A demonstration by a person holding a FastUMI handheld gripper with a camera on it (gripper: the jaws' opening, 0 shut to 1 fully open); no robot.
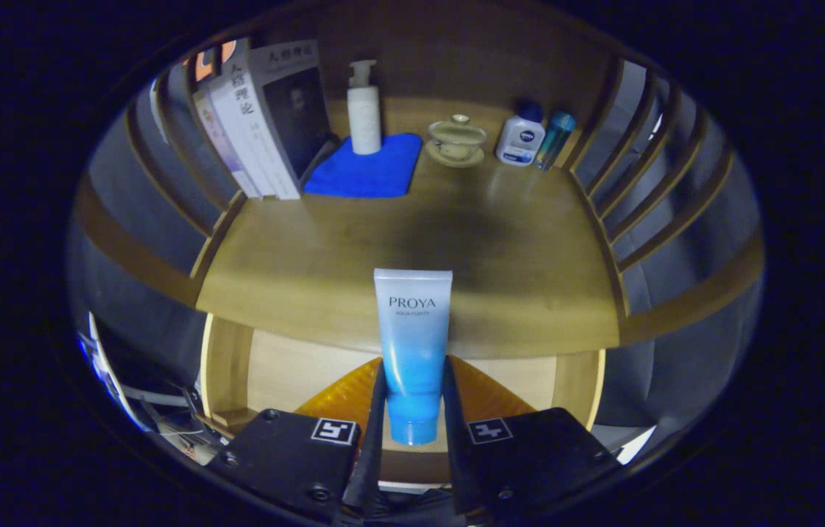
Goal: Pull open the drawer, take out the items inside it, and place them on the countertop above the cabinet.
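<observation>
Gripper (413,410) fingers narrow, clamped on a blue-and-white tube (413,344); one finger (377,410) presses its left side, the other the right, both on the lower blue part near the cap; tube upright, cap end down, flat crimped end up, rising ahead of the fingers over the front edge of the desk (500,249); whether it touches anything below, cannot tell.

Open drawer (288,369) lies under the desk's front edge, pale wood inside, its side walls visible left and right of the fingers; an orange shape shows just behind the fingers, what it is unclear.

Desk top is brown wood with slatted rails on both sides; a dark shadow falls across its middle; far back, well beyond the tube: a row of books (258,117) leaning at the back left; just right of them a folded blue cloth (364,168) with a white pump bottle (364,110) standing on its rear part; a lidded tea bowl on a saucer (456,140) right of the cloth; then a small white bottle with a blue cap (520,134) and a slim teal bottle (553,137) touching or nearly so, at the back right corner.
</observation>
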